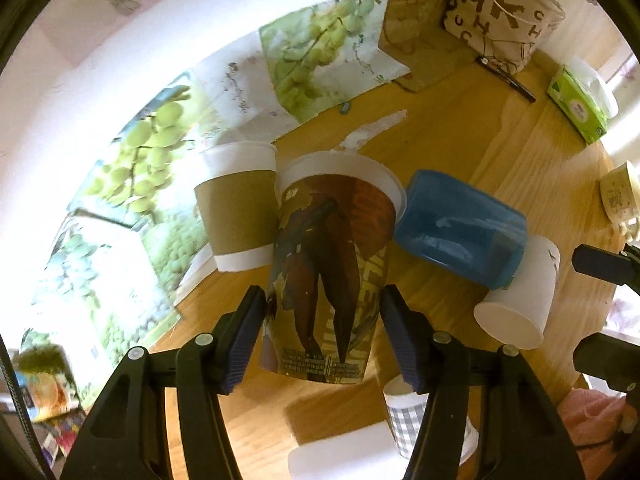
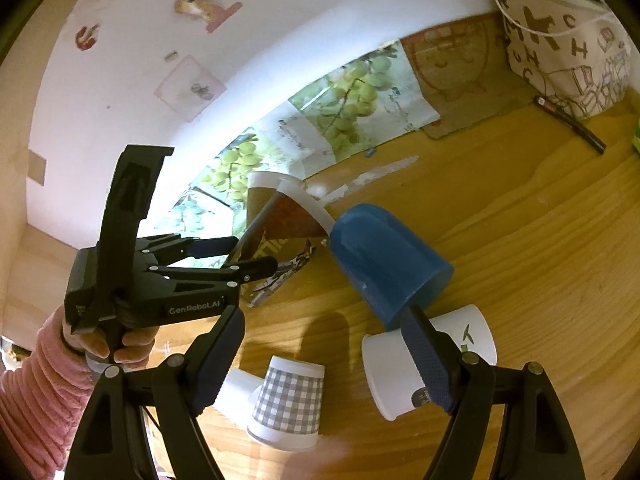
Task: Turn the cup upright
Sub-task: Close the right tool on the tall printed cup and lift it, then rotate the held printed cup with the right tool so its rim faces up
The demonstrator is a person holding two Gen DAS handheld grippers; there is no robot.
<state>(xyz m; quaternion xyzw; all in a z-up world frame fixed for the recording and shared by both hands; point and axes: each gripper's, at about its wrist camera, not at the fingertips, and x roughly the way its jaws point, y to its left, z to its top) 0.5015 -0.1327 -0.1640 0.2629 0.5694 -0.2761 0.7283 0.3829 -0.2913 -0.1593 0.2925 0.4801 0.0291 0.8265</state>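
The left gripper (image 1: 324, 336) has its two blue-padded fingers (image 1: 240, 340) closed against opposite sides of a tall paper cup printed with a dark comic-style figure (image 1: 332, 264); in the right wrist view the same gripper (image 2: 256, 256) holds the cup (image 2: 280, 236) tilted above the round wooden table (image 1: 480, 140), its white rim pointing away and upward. The rim lies just beside a brown-sleeved white paper cup (image 1: 238, 208) standing rim-up on one side and a translucent blue plastic cup (image 1: 460, 228) lying on its side on the other. The right gripper (image 2: 328, 356) hangs free with its fingers spread wide and nothing between them. Below it on the table are a plain white paper cup bearing a small green mark (image 2: 424, 364), lying on its side, and a grey-and-white checked paper cup (image 2: 288, 404), also tipped over. A hand in a pink ribbed sleeve (image 2: 120, 344) grips the handle of the left tool. Against the wall lean printed sheets showing green grapes (image 1: 316, 56); a lettered fabric bag (image 1: 500, 16), a black pen (image 1: 508, 80) and a green tissue box (image 1: 576, 108) occupy the far table edge.
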